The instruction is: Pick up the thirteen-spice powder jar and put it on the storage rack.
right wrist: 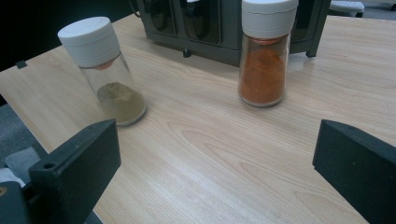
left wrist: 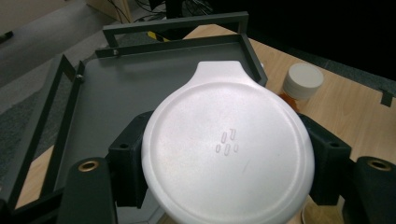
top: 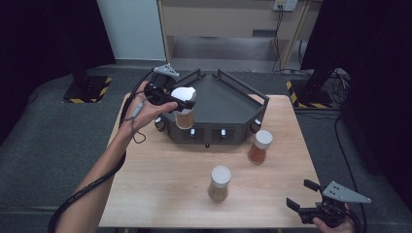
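My left gripper (top: 180,100) is shut on a white-lidded spice jar (top: 184,108) and holds it at the front left corner of a dark grey railed tray (top: 228,99). In the left gripper view the jar's round white lid (left wrist: 229,149) sits between the black jaws, above the tray floor (left wrist: 121,93). An orange-powder jar (top: 260,146) stands on the table in front of the tray's right side. Nearer to me stands a jar of olive-brown powder (top: 219,183). My right gripper (top: 302,194) hovers open at the table's near right corner, with nothing between its jaws.
The right gripper view faces the olive-brown jar (right wrist: 105,70) and the orange jar (right wrist: 266,56), with the tray's front panel (right wrist: 219,28) behind them. Bare wooden tabletop (top: 165,184) lies at the near left. Grey floor surrounds the table.
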`<act>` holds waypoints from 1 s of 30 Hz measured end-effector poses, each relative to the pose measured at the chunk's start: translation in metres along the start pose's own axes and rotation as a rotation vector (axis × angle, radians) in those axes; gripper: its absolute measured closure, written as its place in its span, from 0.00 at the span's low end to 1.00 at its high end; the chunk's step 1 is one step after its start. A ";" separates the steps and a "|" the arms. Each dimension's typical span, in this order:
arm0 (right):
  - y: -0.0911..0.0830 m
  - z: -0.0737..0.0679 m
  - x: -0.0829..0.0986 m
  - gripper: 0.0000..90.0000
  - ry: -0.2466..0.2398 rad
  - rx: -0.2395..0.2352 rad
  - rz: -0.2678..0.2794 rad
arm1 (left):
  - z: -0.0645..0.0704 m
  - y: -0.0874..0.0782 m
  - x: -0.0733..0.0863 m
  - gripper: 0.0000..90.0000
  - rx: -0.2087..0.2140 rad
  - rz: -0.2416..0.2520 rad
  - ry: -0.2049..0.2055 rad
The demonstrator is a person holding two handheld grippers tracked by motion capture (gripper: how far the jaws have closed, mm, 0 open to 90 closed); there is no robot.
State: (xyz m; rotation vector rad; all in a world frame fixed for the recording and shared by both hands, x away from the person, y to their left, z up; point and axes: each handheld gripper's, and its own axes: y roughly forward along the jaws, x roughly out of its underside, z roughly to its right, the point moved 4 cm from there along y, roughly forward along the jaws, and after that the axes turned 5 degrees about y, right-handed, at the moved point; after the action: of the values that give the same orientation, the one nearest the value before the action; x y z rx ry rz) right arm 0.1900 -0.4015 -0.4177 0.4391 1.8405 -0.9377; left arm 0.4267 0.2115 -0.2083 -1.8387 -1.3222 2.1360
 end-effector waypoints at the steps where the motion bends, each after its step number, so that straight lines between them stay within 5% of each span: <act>1: 0.000 0.000 0.000 0.02 -0.001 -0.001 0.000 | -0.001 0.000 -0.001 0.33 -0.008 -0.002 -0.003; 30: 0.000 0.001 0.000 0.02 0.002 -0.007 -0.002 | -0.025 0.022 -0.007 0.33 -0.166 0.003 -0.146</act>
State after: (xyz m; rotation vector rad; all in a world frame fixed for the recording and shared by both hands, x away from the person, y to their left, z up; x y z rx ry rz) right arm 0.1903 -0.4020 -0.4179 0.4344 1.8461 -0.9322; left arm 0.4602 0.2084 -0.2143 -1.7689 -1.5730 2.2641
